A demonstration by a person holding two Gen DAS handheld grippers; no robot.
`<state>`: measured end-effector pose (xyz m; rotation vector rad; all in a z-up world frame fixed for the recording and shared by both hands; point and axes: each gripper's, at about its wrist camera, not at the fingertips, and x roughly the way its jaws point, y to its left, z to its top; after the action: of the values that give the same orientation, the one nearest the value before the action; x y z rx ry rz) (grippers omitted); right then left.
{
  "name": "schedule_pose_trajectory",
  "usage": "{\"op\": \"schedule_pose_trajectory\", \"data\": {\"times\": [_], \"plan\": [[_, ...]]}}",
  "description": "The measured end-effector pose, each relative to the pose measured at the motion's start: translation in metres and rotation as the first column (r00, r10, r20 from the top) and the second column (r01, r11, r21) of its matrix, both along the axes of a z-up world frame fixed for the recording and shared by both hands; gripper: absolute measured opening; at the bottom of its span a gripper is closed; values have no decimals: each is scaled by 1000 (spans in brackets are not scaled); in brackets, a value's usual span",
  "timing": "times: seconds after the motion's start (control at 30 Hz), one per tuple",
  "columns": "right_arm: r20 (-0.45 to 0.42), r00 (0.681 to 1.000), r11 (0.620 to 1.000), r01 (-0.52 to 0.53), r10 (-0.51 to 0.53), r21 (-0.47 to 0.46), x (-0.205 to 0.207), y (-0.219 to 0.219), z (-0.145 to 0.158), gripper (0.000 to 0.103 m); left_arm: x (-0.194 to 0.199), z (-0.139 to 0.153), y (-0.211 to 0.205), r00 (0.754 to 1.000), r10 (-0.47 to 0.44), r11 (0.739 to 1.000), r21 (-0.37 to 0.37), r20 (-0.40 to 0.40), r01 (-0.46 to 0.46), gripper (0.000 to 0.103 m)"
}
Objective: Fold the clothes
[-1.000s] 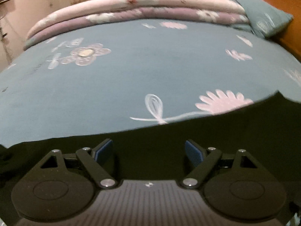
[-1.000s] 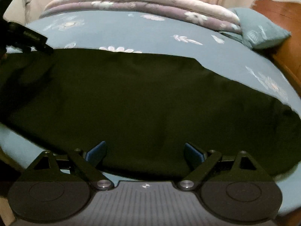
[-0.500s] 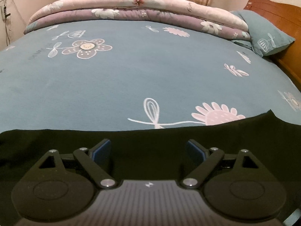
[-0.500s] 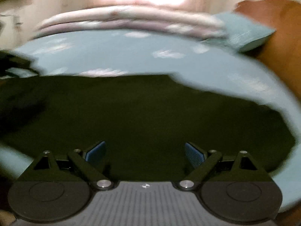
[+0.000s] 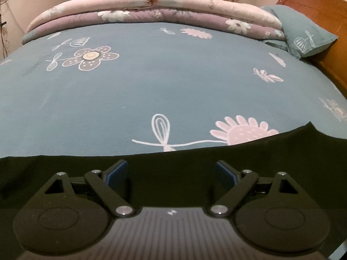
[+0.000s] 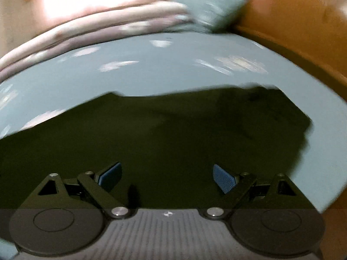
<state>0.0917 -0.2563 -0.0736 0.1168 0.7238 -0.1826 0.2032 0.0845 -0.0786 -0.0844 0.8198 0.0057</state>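
A black garment (image 6: 173, 130) lies spread flat on the blue flowered bedsheet (image 5: 162, 82). In the left wrist view only its far edge (image 5: 282, 149) shows, running across the lower part. My left gripper (image 5: 171, 173) is open and empty, low over the garment near that edge. My right gripper (image 6: 167, 177) is open and empty over the garment's near part. In the right wrist view the garment's right end (image 6: 292, 121) looks rumpled. That view is blurred.
A rolled pink and purple quilt (image 5: 151, 6) lies along the far side of the bed. A blue pillow (image 5: 303, 36) sits at the far right against the wooden headboard (image 5: 321, 10). The headboard (image 6: 303, 21) fills the right of the right wrist view.
The right gripper has swung to the right, toward the garment's right end and the headboard. The left gripper has barely moved in the last half second. Both stay open.
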Motion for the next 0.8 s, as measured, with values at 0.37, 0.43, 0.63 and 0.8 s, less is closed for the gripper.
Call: {"op": "schedule_pose_trajectory", "data": {"times": [0.37, 0.43, 0.63, 0.8], "plan": [[-110, 837, 805, -546, 536, -231, -27, 166, -24, 97, -11, 19, 51, 993, 110, 994, 10, 36, -111, 88], [-83, 819, 794, -572, 568, -204, -27, 171, -14, 97, -14, 23, 63, 989, 140, 990, 26, 41, -141, 88], [-21, 854, 836, -514, 520, -191, -12, 175, 3, 98, -19, 26, 69, 990, 143, 990, -16, 12, -143, 88], [-49, 879, 874, -477, 475, -91, 13, 170, -5, 98, -16, 21, 26, 1000, 5, 1000, -7, 29, -5, 88]]}}
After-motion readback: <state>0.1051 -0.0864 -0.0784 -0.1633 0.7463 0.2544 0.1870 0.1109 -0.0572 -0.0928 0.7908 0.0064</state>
